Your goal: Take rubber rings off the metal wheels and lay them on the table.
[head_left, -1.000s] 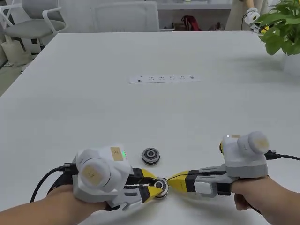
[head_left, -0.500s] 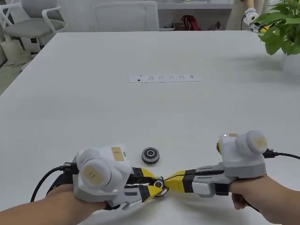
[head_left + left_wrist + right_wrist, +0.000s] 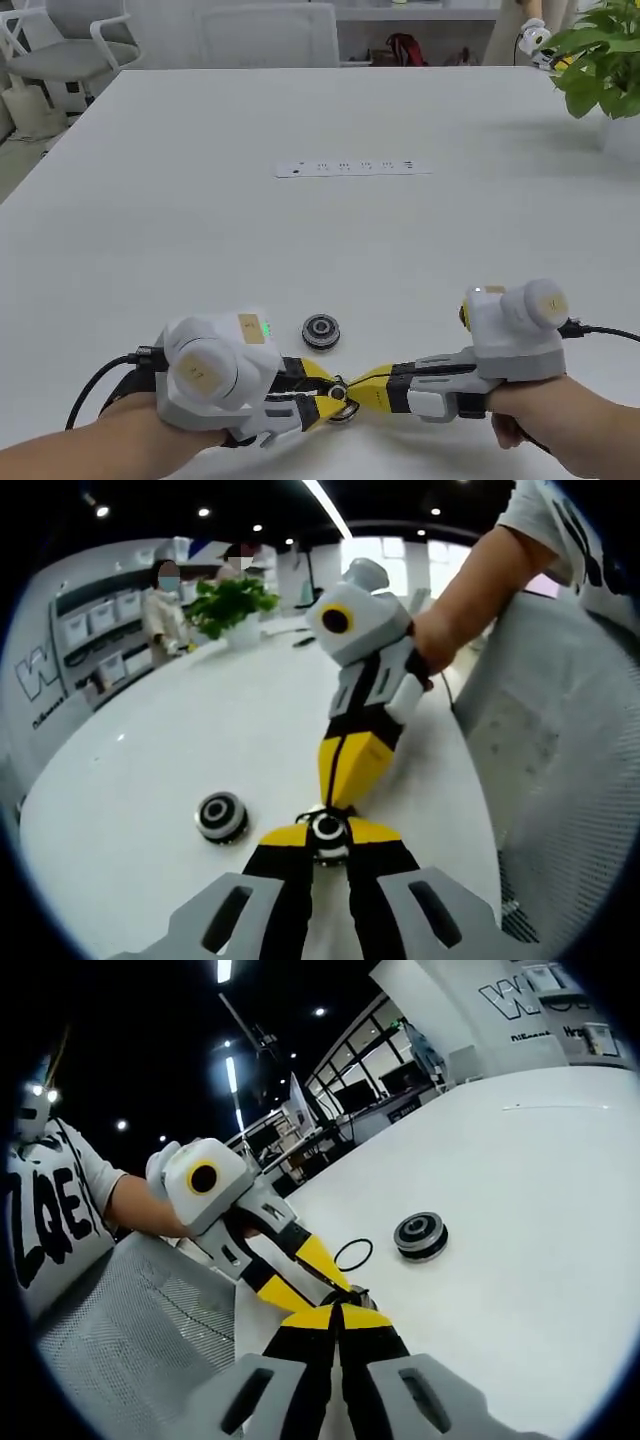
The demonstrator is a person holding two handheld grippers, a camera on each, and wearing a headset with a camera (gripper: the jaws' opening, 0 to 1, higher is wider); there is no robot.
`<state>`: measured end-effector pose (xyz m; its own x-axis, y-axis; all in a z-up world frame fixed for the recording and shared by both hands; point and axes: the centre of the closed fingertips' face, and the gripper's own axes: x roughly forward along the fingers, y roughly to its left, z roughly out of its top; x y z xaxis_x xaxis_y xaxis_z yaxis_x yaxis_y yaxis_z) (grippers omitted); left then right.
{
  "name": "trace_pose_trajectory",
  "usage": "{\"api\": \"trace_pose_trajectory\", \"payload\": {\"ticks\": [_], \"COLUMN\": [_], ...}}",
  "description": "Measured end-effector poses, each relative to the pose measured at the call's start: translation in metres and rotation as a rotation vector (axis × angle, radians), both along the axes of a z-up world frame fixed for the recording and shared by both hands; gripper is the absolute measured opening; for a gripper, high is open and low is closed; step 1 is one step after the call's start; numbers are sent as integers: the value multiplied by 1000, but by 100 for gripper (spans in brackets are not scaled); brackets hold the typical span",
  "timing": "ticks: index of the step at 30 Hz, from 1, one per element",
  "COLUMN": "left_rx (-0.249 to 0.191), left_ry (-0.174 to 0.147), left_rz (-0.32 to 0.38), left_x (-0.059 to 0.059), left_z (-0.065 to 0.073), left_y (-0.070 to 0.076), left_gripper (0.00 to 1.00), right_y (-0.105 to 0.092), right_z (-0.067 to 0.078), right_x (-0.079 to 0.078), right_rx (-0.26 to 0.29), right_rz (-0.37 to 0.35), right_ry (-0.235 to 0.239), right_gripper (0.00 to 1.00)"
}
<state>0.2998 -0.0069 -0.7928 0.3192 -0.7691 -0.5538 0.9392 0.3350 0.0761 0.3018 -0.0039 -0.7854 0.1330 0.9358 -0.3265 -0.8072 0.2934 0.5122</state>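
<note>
**Two tools meet on one wheel at the near edge**

We see a small silver metal wheel (image 3: 327,827) with a dark rim clamped between the yellow-tipped jaws of the left tool (image 3: 330,392). It is close to the front edge of the white bench (image 3: 300,250), and we cannot tell whether it rests on the surface or hangs just over it. The right tool (image 3: 341,1312) comes at it from the opposite side. Its jaws are drawn tight together and their tips touch the wheel's rim, but we cannot tell whether they nip any rubber there. Just beyond the pair a second wheel (image 3: 321,331), black-rimmed with a metal hub, lies flat on the bench, apart from both tools. In the right gripper view a loose thin black rubber ring (image 3: 352,1254) lies flat on the bench beside the left tool, near that second wheel. Farther back we make out a flat white power strip (image 3: 345,167), and a green potted plant (image 3: 600,55) at the far right corner.
</note>
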Motion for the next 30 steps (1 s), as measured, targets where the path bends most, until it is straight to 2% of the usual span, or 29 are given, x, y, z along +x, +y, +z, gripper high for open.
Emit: {"api": "trace_pose_trajectory", "payload": {"ticks": [4,5,7,13,16,25,30], "left_rx": [-1,-2,-5,-13,0,-18,-13], "left_ry": [0,-1,-1,5,-18,12,11], "left_rz": [0,0,0,7,-4,3,-6], "left_x": [0,0,0,0,0,1,0], "left_z": [0,0,0,0,0,1,1], "left_y": [0,0,0,0,-1,0,0], "left_gripper": [12,12,12,12,13,13,14], "right_y": [2,6,6,1,0,1,1], "right_z": [2,9,4,0,-1,-1,-1], "right_x": [-1,-7,-8,-2,-1,-2,-3], "right_rx": [15,56,21,15,10,1,1], "right_rz": [3,35,39,16,13,19,19], "right_ry": [2,20,-8,-2,-4,-12,-13], "right_gripper": [0,0,0,0,0,0,0]}}
